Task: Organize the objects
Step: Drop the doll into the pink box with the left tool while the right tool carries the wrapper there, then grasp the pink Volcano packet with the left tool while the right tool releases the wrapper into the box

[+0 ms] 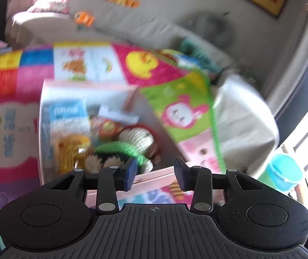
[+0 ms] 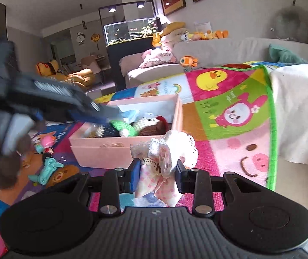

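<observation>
A pink cardboard box (image 1: 89, 84) lies open on a colourful play mat (image 1: 2, 82). It holds snack packets and a crocheted doll (image 1: 119, 149) of green and cream yarn. My left gripper (image 1: 155, 170) hovers over the box's near rim, open, with nothing between its fingers; its left pad is close beside the green yarn. In the right wrist view the same box (image 2: 102, 153) sits ahead, and the blurred left gripper (image 2: 108, 118) reaches in towards the doll (image 2: 128, 129). My right gripper (image 2: 157, 172) is shut on a small pink-and-white lace-trimmed fabric toy (image 2: 164, 164), just before the box's near corner.
Small toys, a teal one (image 2: 48, 168) and a pink figure (image 2: 46, 142), lie on the mat left of the box. A white cloth (image 2: 300, 108) covers the mat's right edge. A beige sofa (image 2: 218, 47) with plush toys runs behind. A teal cup (image 1: 285, 170) stands at the right.
</observation>
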{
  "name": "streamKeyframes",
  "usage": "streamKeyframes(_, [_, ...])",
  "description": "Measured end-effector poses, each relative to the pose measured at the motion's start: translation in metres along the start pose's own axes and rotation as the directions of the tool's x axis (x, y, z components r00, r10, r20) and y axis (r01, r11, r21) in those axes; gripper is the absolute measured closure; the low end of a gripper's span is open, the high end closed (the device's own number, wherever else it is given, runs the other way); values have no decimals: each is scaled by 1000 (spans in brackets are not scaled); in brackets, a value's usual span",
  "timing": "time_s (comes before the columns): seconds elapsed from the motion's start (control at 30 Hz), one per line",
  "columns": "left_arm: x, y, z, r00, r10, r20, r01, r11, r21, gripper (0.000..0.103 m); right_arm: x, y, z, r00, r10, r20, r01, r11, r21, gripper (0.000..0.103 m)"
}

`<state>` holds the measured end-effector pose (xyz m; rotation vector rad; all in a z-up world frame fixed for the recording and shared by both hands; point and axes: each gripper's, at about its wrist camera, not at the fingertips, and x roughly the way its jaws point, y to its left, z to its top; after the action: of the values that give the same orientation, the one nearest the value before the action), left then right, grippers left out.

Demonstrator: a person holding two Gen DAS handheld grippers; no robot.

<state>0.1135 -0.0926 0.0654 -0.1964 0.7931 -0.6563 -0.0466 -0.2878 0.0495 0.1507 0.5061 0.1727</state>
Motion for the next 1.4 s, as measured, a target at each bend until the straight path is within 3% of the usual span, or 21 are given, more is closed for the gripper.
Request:
streamKeyframes(0.07, [17,18,2,1000,-14,-25,13,997,-72,91,-3,6,2,1000,9,0,-9,1000,-13,71])
streamKeyframes(0.13, [25,34,2,998,-66,-19,62,986,-156,91,-5,9,4,1000,6,-1,-6,999,-35,71])
streamKeyframes(0.2, [19,35,1,997,-74,2,73,986,-147,92,-6,10,7,1000,-1,-8,1,999,-41,71])
streamKeyframes(0.4, [-53,12,-33,989,-99,107,91,993,82,89,10,4,34,999,35,-26,-35,999,9,70])
streamKeyframes(0.57, [-105,4,-93,983,35,181,-82,963,255,88,69,6,83,993,86,-76,-81,994,68,70])
streamKeyframes(0.63, [-115,7,-115,977,105,187,-157,944,289,88,105,12,101,989,92,-113,-82,993,87,70])
streamKeyframes(0.73, [-124,16,-134,971,170,171,-214,934,287,87,163,23,117,978,64,-197,-45,994,96,71])
streamKeyframes(0.87, [-141,41,-139,947,259,191,-299,927,228,87,220,33,115,952,-21,-306,46,996,73,71])
streamKeyframes(1.0, [-160,81,-129,894,378,241,-397,917,31,87,230,45,106,939,-47,-340,49,999,0,64])
streamKeyframes(1.07, [-172,110,-121,855,447,263,-434,894,-110,87,227,47,106,935,-59,-351,61,998,-6,44])
streamKeyframes(1.13, [-183,138,-112,826,499,264,-444,863,-241,87,217,47,109,941,-87,-328,84,996,-23,30])
streamKeyframes(1.2, [-187,158,-102,806,538,247,-460,832,-311,87,198,51,109,958,-97,-269,84,995,-59,24])
streamKeyframes(1.3, [-176,180,-82,795,573,199,-496,803,-330,86,166,62,109,980,-111,-167,91,988,-121,23])
streamKeyframes(1.4, [-154,197,-69,800,586,128,-527,789,-316,86,138,77,106,993,-84,-83,69,984,-162,18])
